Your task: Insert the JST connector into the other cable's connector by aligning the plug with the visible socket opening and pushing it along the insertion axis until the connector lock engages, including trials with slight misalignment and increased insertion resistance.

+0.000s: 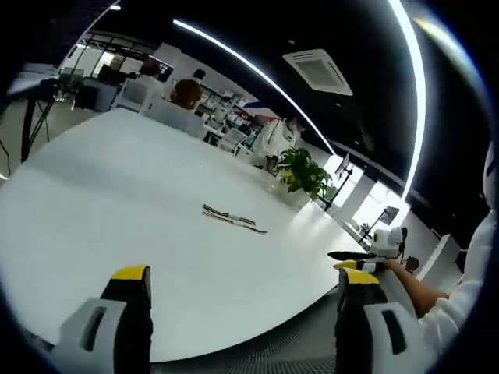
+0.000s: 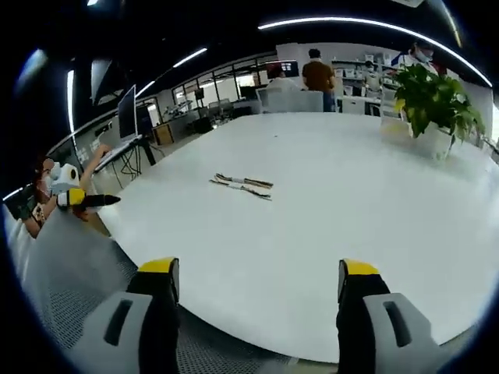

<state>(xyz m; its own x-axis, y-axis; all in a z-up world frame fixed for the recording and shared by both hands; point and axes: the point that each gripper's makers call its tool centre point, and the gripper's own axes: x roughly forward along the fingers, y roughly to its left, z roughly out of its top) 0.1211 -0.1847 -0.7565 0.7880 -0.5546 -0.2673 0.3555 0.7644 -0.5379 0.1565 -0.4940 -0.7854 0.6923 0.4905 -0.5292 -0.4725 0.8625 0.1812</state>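
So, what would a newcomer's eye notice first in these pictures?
First, the big white table, almost bare. Two thin cables lie side by side on it, untouched. A green potted plant stands at its far edge, and both tools, left and right, hang open short of the table's near edge.

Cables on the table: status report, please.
Both grippers open, empty, left, right. Two cables lying side by side on white table, untouched. Nothing in the way.

A wide white table fills the middle of the room. A leafy green plant in a white pot stands near its far edge. Long light strips run across the dark ceiling, beside a square vent
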